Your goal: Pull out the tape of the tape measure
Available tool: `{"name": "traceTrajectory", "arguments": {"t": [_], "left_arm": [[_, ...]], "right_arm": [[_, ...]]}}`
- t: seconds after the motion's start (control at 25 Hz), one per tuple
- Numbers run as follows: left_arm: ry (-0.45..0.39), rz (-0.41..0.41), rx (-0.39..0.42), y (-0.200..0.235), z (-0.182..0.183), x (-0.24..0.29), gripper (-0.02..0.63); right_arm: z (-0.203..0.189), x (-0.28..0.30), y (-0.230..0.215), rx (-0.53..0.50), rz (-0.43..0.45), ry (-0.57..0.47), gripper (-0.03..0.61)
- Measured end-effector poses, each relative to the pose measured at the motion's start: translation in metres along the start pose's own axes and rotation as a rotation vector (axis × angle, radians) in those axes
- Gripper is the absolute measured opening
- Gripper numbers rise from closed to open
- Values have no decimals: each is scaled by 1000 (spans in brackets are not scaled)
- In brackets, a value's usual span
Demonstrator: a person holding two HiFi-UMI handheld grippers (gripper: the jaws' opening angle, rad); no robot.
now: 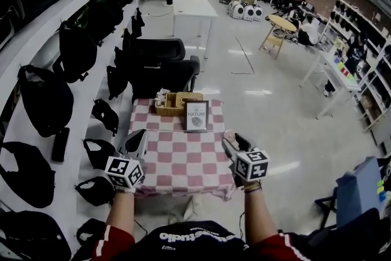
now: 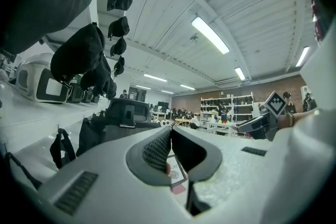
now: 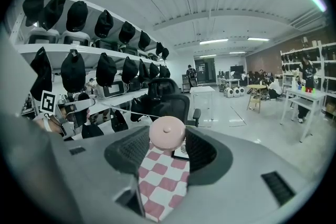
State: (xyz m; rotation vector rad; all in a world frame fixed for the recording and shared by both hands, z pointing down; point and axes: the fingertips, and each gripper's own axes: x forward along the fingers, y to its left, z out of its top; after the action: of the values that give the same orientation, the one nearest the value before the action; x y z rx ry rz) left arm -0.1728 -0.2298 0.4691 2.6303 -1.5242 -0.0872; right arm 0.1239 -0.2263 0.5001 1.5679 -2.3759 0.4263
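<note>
A long white wall shelf (image 1: 24,40) hung with black bags (image 1: 46,98) runs down the left of a big, bright room. Two black office chairs (image 1: 162,73) stand behind a small bench (image 1: 183,162) covered in a pink-and-white checked cloth. At the bench's far edge sits a wooden basket (image 1: 165,112). Just in front of it a framed sign (image 1: 197,115) stands upright, facing the person.

The person stands at the near edge with both arms out in red sleeves (image 1: 107,241), a tool in each hand, each with its marker cube. Both tools are held above the cloth, well apart, one over each near corner.

The right tool (image 1: 235,142) points slightly down and holds the tape measure (image 3: 167,132) — a round, pale pink disc with a small button at its centre. The disc is pinched between the two dark ribbed pads at the tips, which stand fairly wide to span it. It is off the bench, with the checked cloth showing below it.

The left tool (image 2: 169,136) points level, its jaws drawn in to a narrow slit that closes at the tips. In the right gripper view the tape (image 3: 121,108) shows as a thin pale line — taut, running from the disc's left side across to the left tool's tip. Its end cannot be made out between the pads.
</note>
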Motion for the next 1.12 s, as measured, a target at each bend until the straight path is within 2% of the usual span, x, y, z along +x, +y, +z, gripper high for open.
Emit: {"name": "traceTrajectory", "arguments": {"t": [0.2, 0.52, 1.12], "left_arm": [[7, 30, 5, 6, -9, 8, 9], [83, 67, 51, 20, -42, 23, 9], [169, 114, 17, 40, -88, 56, 9]], "right_arm": [[-6, 18, -5, -16, 8, 16, 219], [-32, 47, -12, -14, 34, 71, 219], [-75, 91, -31, -16, 79, 184, 219]]}}
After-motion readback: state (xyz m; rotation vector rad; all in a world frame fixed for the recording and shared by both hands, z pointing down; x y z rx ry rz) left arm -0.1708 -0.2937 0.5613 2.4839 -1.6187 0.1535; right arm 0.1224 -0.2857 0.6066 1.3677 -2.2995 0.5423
